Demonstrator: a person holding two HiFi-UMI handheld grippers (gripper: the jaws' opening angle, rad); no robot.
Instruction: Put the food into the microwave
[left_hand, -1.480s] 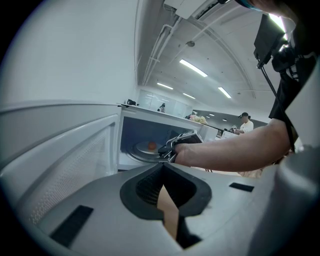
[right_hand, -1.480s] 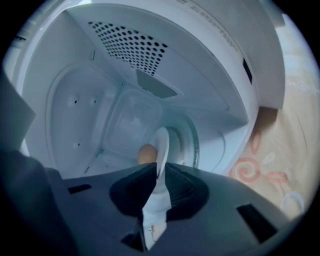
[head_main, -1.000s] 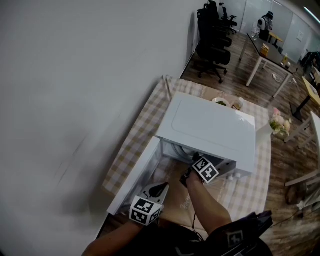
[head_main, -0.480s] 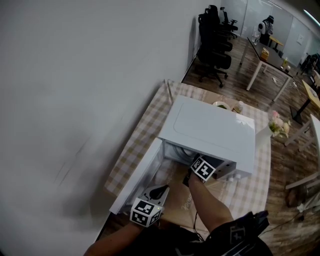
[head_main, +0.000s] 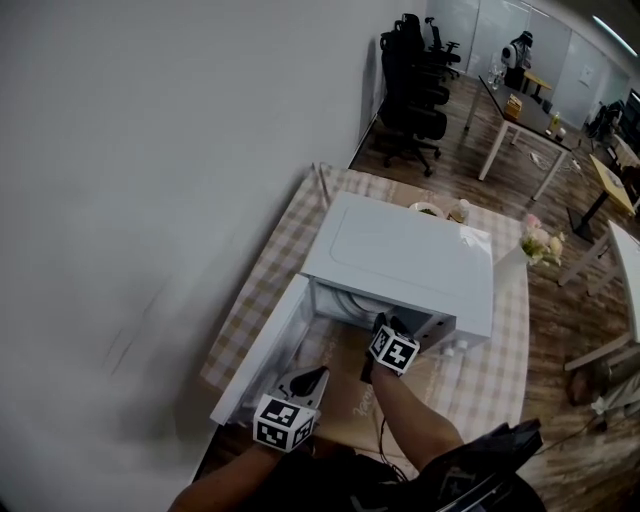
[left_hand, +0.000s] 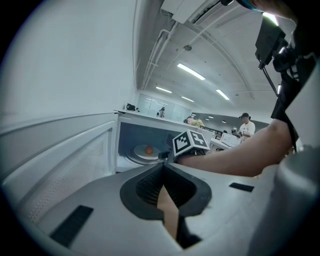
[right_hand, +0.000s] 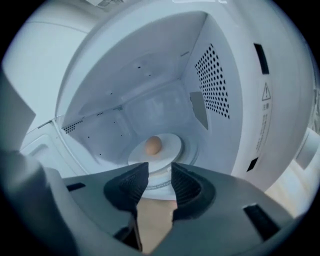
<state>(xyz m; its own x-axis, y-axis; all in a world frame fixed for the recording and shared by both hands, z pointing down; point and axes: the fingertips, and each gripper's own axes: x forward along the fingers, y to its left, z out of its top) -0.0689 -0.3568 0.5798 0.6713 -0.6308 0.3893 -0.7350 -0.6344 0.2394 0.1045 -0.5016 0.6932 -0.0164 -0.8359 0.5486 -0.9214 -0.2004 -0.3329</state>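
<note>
The white microwave (head_main: 400, 255) stands on the checked table with its door (head_main: 262, 350) swung open to the left. Inside, a round brownish piece of food (right_hand: 153, 145) sits on a white plate (right_hand: 167, 150) on the turntable; the same food (left_hand: 148, 149) shows in the left gripper view. My right gripper (right_hand: 160, 176) is at the oven's mouth, just short of the plate. Its jaws have just been opening and nothing is between them. My left gripper (left_hand: 162, 167) hangs back by the open door, fingertips together and empty; it shows in the head view as left gripper (head_main: 300, 385).
The checked cloth (head_main: 270, 265) covers the table, which runs along a bare wall at left. Behind the microwave are a small bowl (head_main: 425, 209) and a vase of flowers (head_main: 537, 242). Office chairs (head_main: 410, 90) and desks stand farther back on the wooden floor.
The right gripper's marker cube has rolled and sits slightly back from the microwave's opening. The left gripper has stayed by the door. The head camera has shifted a little.
</note>
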